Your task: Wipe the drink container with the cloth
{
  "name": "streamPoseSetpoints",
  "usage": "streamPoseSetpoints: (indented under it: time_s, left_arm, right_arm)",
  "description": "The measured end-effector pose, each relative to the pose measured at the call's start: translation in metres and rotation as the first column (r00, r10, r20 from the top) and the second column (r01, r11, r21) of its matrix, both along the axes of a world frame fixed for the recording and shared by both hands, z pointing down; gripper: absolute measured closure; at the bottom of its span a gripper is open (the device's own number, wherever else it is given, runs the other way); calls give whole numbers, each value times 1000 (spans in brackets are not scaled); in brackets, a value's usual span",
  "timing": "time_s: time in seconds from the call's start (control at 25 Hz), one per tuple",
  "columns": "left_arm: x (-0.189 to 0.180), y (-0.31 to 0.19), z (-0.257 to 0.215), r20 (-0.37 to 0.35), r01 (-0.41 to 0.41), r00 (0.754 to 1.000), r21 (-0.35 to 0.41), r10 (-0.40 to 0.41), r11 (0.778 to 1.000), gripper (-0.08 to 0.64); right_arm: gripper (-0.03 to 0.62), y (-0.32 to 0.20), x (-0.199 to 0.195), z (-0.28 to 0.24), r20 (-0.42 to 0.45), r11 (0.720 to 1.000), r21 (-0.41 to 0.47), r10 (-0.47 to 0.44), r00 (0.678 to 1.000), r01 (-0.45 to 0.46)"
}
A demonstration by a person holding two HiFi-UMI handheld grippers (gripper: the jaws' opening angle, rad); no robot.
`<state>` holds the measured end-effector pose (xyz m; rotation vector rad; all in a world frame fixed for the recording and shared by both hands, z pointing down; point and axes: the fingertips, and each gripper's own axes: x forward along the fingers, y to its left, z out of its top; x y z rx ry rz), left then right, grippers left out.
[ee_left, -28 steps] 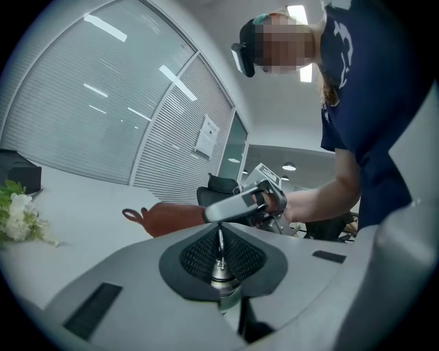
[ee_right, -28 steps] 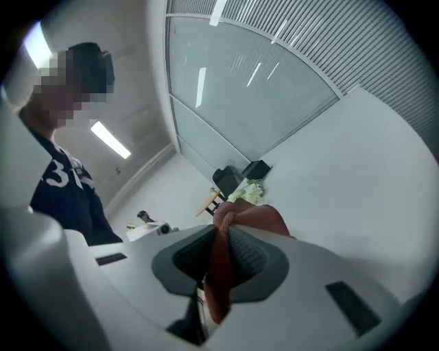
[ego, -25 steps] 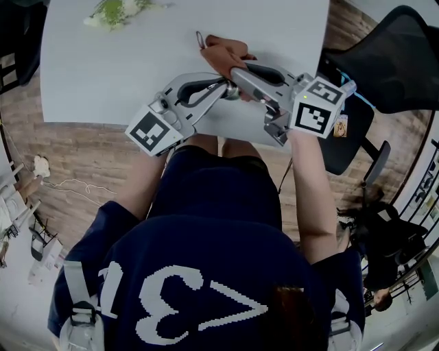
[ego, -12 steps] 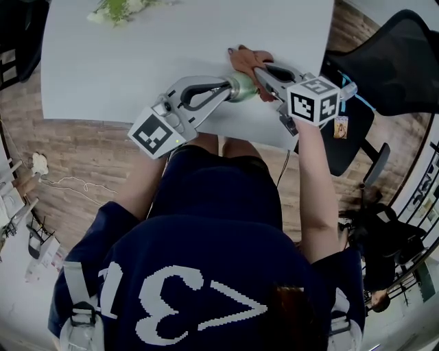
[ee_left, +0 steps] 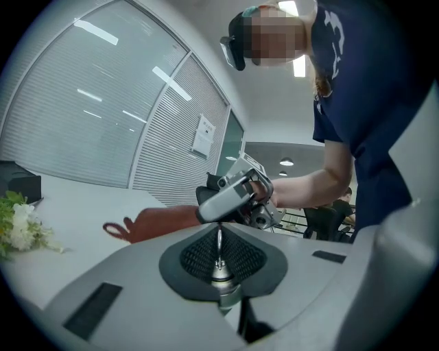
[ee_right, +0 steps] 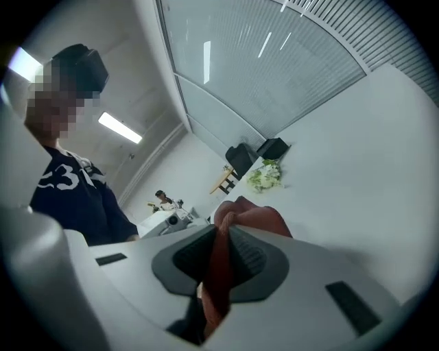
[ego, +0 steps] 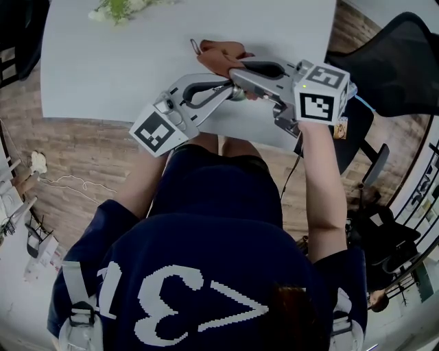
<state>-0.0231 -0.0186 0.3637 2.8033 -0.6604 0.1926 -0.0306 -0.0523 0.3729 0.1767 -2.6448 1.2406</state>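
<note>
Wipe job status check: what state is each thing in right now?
Left gripper: shut on a thin metal part of the drink container.
Right gripper: shut on the cloth.
Drink container: held by the left gripper, mostly hidden.
Cloth: bunched, pinched between the right gripper's jaws.
Flowers: lying on the table, untouched.

We look along the right gripper [ee_right: 221, 233], and its two grey fingers [ee_right: 329, 288] fill the lower half of the view. Their dark ribbed pads [ee_right: 252, 260] press on a rust-brown cloth [ee_right: 250, 218]. The cloth runs as a narrow fold between them and bunches into a rounded lump just past the tips. Beyond it a white bench [ee_right: 357, 158] stretches away to the right. A bunch of green and white flowers [ee_right: 264, 177] lies near its far end, with two dark shapes behind that we cannot identify. A glass wall [ee_right: 274, 62] rises above. At the left stands a person in a navy shirt [ee_right: 68, 188] with white numerals, under a ceiling light [ee_right: 120, 127].
</note>
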Motion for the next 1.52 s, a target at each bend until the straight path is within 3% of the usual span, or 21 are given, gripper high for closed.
streamPoseSetpoints:
  time_s: [0.28,0.4,0.44,0.6,0.72,0.88,1.04,1.2,1.32,1.52]
  left_arm:
    - [1,5,2,13,-42,999,14,42,999,535]
    - [4,10,3,21,-73,997,25,73,997,535]
    - [4,12,3,22,-80,997,24,79,997,537]
    - [7,16,3,11,-96,995,22,96,995,537]
    - [10,20,1,14,-124,992,41,123,991,537]
    - [20,22,0,16,-138,990,50,137,989,537]
    - [30,23,1,17,-138,990,43,137,990,537]
    - [20,22,-2,32,-154,988,73,152,985,537]
    - [13,20,1,11,-127,992,30,127,991,537]
    - [6,13,1,-34,-68,997,-29,67,997,535]
  right_arm:
    - [528,-13,28,71,-197,999,-49,-22,980,13]
    - [529,-13,51,110,-383,998,-7,-65,922,67]
    - [529,-12,55,117,-408,997,-6,-76,910,80]
    - [529,-9,45,101,-304,995,-60,-99,948,85]
    - [529,-2,25,69,-207,984,-69,-172,963,162]
    - [528,14,-2,20,-108,942,-25,-335,936,334]
    - [529,15,0,32,-194,915,-13,-398,897,403]
    - [529,2,0,54,-190,937,-91,-349,917,338]
    - [529,-9,8,76,-210,960,-126,-274,938,252]
    - [528,-21,41,116,-329,995,-82,-72,942,48]
